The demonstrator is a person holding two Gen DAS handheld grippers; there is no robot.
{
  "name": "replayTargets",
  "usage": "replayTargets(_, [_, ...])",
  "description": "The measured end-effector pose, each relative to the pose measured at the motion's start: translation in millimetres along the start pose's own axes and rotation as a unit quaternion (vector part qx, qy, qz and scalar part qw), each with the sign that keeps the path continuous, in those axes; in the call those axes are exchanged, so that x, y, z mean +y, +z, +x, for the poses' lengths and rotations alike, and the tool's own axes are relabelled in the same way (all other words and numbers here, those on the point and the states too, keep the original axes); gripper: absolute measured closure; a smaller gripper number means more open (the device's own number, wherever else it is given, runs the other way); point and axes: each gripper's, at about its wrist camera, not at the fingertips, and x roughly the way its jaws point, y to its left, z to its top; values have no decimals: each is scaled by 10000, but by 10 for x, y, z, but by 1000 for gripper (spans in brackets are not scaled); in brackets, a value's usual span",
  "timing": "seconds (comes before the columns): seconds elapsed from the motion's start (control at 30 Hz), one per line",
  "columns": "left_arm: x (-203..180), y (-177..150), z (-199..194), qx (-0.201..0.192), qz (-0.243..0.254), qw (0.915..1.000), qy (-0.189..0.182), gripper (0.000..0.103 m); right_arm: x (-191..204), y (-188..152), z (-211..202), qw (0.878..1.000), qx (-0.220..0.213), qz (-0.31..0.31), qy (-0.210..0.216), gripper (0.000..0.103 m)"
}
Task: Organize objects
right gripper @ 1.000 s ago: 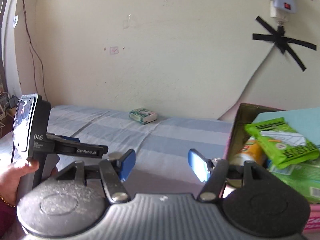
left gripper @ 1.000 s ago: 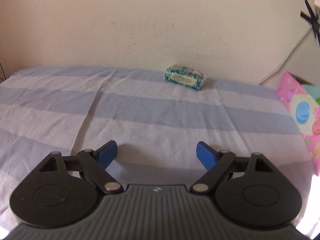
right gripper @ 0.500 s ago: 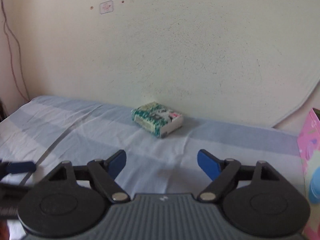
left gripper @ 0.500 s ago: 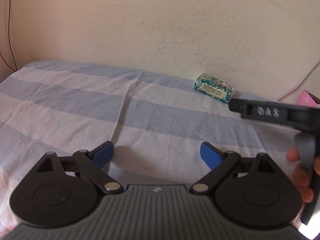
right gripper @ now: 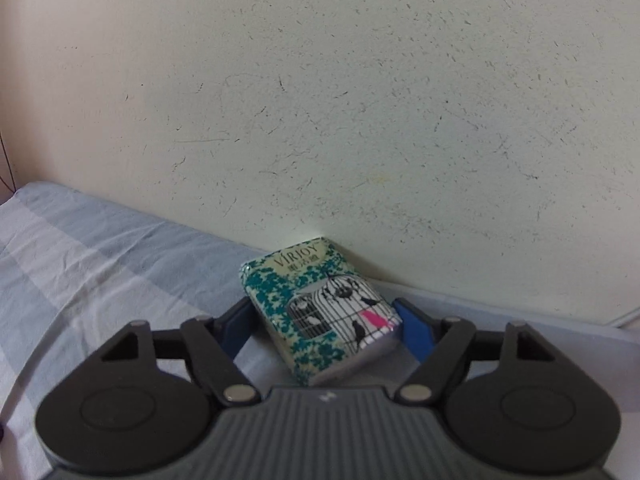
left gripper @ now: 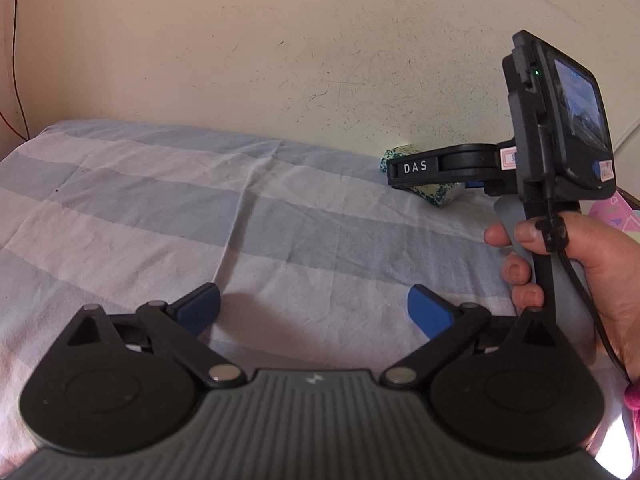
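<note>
Left gripper (left gripper: 314,307): blue pads spread wide apart, nothing between them, hovering over the near part of the bed.
Right gripper (right gripper: 322,322): jaws open around the tissue pack — one blue pad on each side of it; whether either pad touches the wrapper I cannot tell.
Tissue pack (right gripper: 320,312): a small packet printed with teal leaves and a birdcage (the word VIRJOY shows on its far end), lying flat on the sheet at the far edge, close against the wall, turned at an angle.
Same pack from the left side (left gripper: 434,194): mostly hidden behind the right gripper's black arm marked DAS.
Right hand (left gripper: 576,276): wrapped round the grey handle, on the right of the scene, with a black cable running down past the thumb.
Bedsheet (left gripper: 160,208): blue and white stripes, creased down the middle.
Wall (right gripper: 320,100): cream, scuffed — it stands just behind the pack.
</note>
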Motion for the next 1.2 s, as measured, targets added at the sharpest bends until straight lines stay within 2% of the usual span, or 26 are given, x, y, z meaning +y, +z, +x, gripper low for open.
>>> replayTargets(0.13, [-4,-5,-7,-2,-7,10000,3,2,2,-121,-115,10000,-50,-36,-3,36])
replayTargets(0.4, [-4,-5,-7,-2,-4,10000,4,2,-38,-421,-393,9999,-68,33,81,36])
replayTargets(0.63, [-7,-9,-13,-4,-11,10000,11,2,6,-431,-489,9999,-95,53,43,35])
replayTargets(0.83, [-14,-19,-25,-6,-23,10000,29,1,22,-638,-666,9999,-131,3,77,34])
replayTargets(1.2, [-12,-31,-41,2,-8,10000,38,0,-171,-1344,-1510,9993,-232,-182,239,32])
